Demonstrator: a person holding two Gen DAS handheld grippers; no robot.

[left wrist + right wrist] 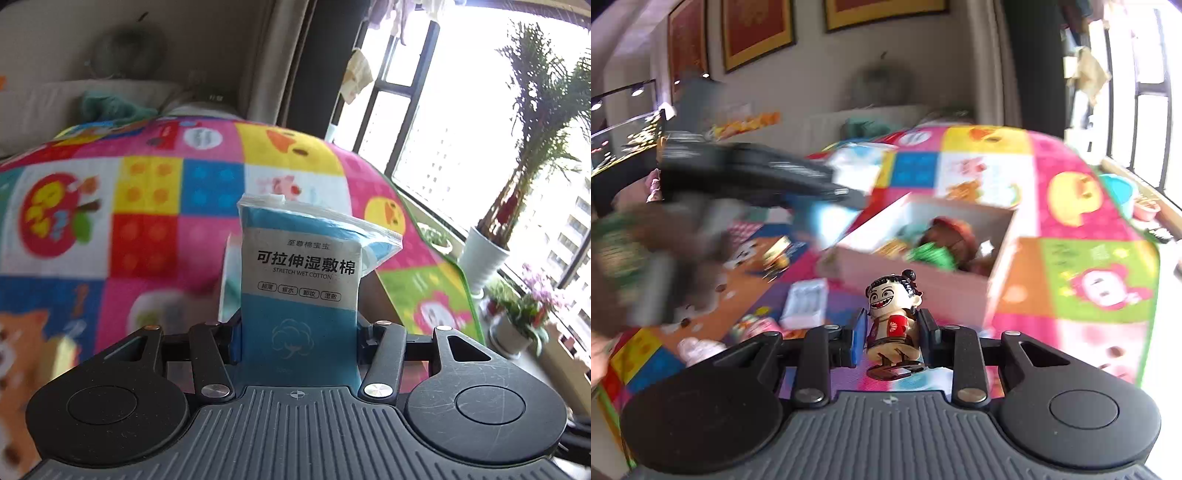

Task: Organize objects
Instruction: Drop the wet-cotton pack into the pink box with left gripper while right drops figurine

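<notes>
we see the left gripper (pixel 297 328) pinching a blue wet cotton pack (pixel 301 280) upright above the colourful play mat (pixel 147 192). the right gripper (pixel 893 338) pinches a small figurine (pixel 894 319), near the open box (pixel 923 258).

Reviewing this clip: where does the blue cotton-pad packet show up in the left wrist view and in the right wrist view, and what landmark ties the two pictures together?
Left wrist view: the blue cotton-pad packet stands upright at centre, clamped in the left gripper.
Right wrist view: only a blurred blue patch, likely the packet, left of centre, ahead of the blurred left gripper and left of the box.
Shared landmark: the colourful patchwork play mat.
</notes>
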